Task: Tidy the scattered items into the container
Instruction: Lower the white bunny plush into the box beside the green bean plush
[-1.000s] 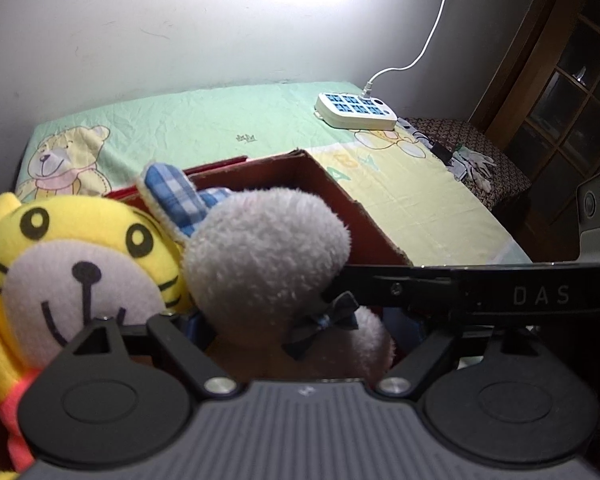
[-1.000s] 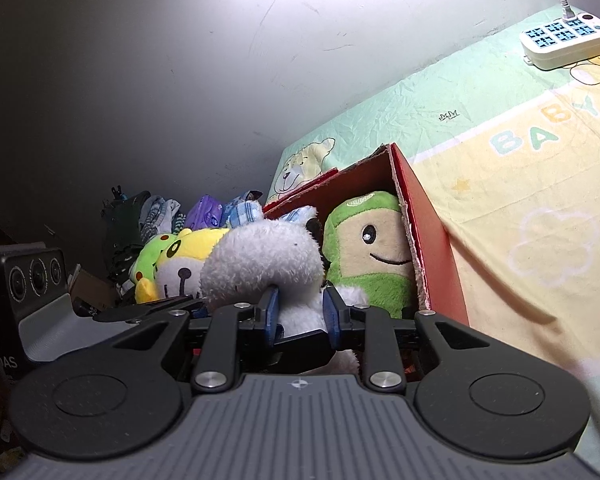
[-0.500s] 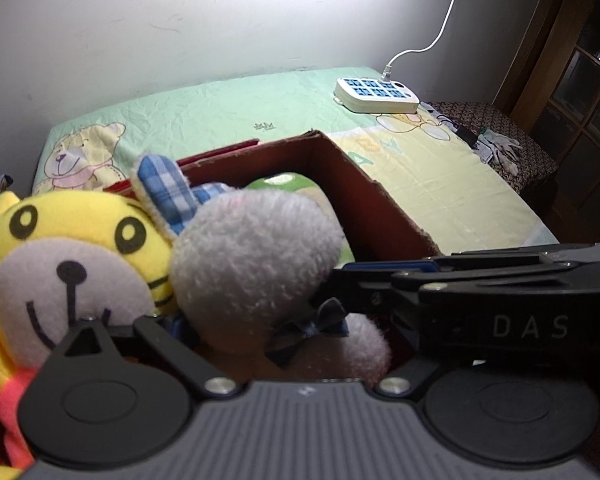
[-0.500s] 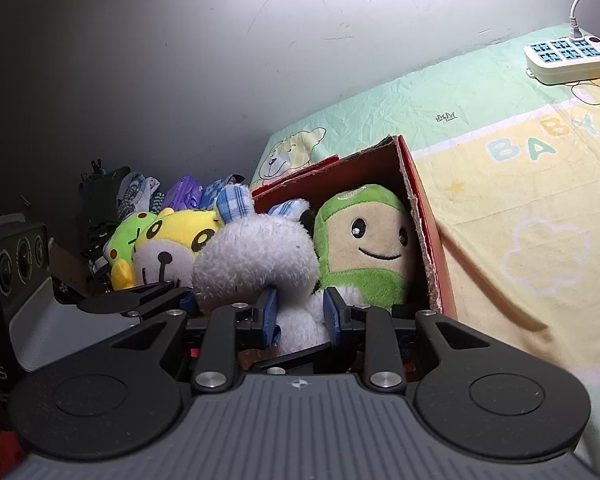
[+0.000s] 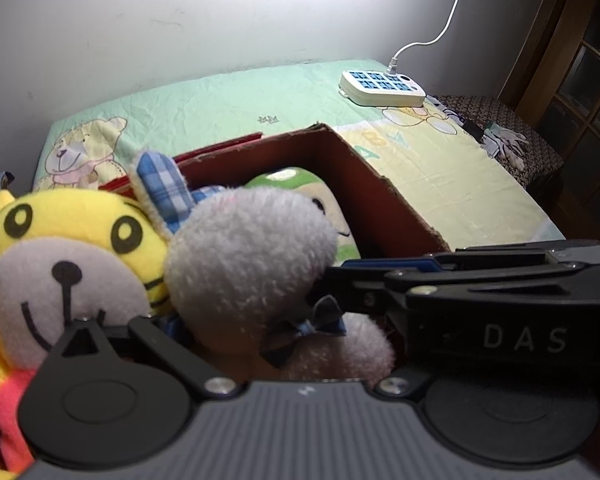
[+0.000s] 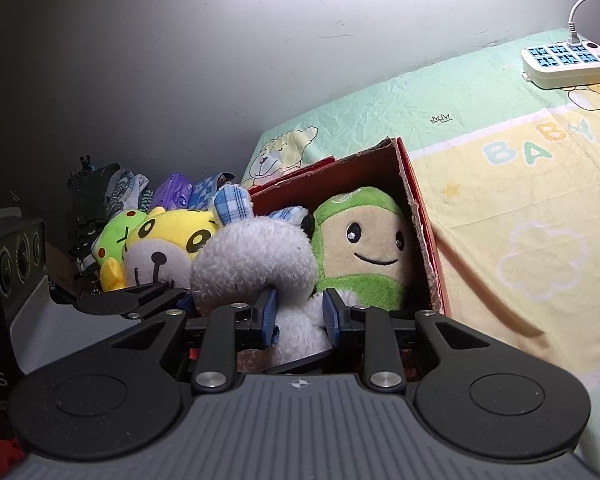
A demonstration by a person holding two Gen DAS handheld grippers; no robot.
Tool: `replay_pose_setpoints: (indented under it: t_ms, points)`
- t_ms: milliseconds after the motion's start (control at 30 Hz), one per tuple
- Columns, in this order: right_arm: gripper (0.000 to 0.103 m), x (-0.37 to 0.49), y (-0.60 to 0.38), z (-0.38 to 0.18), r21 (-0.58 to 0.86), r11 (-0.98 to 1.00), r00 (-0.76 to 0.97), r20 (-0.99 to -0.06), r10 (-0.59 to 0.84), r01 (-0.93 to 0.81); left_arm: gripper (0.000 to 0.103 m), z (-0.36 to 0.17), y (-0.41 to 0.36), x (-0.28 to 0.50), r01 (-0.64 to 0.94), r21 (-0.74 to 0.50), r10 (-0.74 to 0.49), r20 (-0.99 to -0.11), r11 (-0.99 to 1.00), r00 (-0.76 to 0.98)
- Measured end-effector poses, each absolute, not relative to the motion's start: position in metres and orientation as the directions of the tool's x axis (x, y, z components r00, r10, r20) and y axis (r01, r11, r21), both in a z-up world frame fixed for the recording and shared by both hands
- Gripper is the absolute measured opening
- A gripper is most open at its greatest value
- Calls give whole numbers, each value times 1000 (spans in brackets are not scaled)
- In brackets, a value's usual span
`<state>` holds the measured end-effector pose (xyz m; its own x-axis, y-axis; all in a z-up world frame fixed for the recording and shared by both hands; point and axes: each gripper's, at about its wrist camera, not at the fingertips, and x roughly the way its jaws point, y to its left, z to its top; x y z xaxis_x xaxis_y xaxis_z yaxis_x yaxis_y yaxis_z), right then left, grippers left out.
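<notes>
A red cardboard box (image 6: 418, 216) on the bed holds several plush toys: a green one (image 6: 364, 248), a yellow tiger (image 5: 60, 256) and a white bunny with blue plaid ears (image 5: 248, 264). My right gripper (image 6: 298, 314) has its blue pads either side of the bunny's body (image 6: 300, 332), with a gap showing. In the left wrist view the right gripper (image 5: 480, 280) reaches in from the right to the bunny's neck. My left gripper's fingers are spread wide at the box's near side; the fingertips are hidden behind the toys.
A white power strip (image 5: 382, 88) with a cord lies at the far end of the bed (image 6: 520, 208). Clothes and bags (image 6: 140, 192) are piled by the wall at left. A wooden cabinet (image 5: 580, 80) stands at right.
Both cameras have pulled up and back a little, so more of the green toy and box interior shows. The right gripper's pads have spread wider around the bunny.
</notes>
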<state>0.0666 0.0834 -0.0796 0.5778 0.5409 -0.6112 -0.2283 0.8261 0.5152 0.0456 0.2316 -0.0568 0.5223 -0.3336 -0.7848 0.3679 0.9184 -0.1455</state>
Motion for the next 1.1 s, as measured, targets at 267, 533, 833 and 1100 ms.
replay_pose_setpoints:
  t_ms: [267, 533, 833, 1100]
  points:
    - [28, 69, 93, -76, 468, 852, 583, -633, 510, -237, 101, -60, 228, 51, 358, -125, -308, -799, 925, 517]
    - [29, 69, 95, -77, 462, 856, 582, -639, 503, -232, 102, -64, 224, 53, 351, -94, -278, -807, 932, 521]
    - [30, 65, 95, -74, 453, 862, 588, -642, 492, -226, 102, -65, 222, 51, 353, -76, -262, -814, 933, 518]
    - [36, 62, 88, -71, 443, 870, 602, -641, 476, -216, 102, -58, 223, 47, 341, -91, -266, -817, 936, 512]
